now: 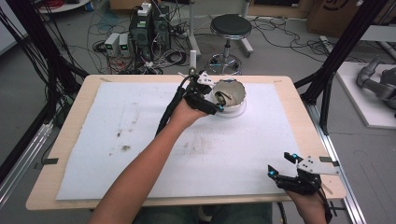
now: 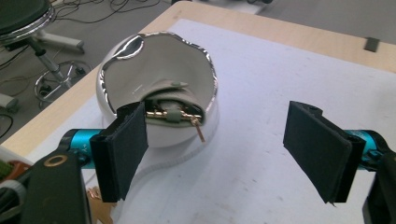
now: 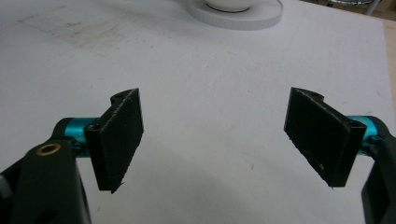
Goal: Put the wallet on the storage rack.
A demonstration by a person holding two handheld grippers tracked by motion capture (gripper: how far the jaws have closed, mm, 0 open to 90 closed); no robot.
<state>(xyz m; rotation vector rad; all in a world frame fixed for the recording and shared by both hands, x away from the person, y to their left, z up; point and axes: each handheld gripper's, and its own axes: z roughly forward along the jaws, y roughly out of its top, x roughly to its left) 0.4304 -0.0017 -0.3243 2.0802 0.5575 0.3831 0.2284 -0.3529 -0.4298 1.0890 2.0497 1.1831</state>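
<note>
The room was cluttered: a round black stool (image 1: 230, 27) stood on the grey floor beyond the table, beside computer towers (image 1: 149, 29) and a tangle of cables. The wooden table (image 1: 74, 109) carried a white foam mat (image 1: 243, 154) with a few brownish smudges on it. Toward the far edge of the mat sat a white bowl (image 1: 232, 95) with an uneven silvery rim, resting on a white ring-shaped base (image 1: 236, 113).

The person's left arm reached across the mat, and the left gripper (image 2: 215, 140) hovered just in front of the bowl on its near side. Its black jaws stood spread wide with nothing between them. In the left gripper view, a pale grey-green pouch (image 2: 170, 95) with gold-coloured clasps lay tucked inside the bowl, a gold piece (image 2: 200, 133) poking out over the near rim.

The right gripper (image 1: 285, 164) rested at the near right corner of the table, well apart from the bowl. Its jaws were also spread, bare mat between them, and the bowl's base showed far off in its own view.
</note>
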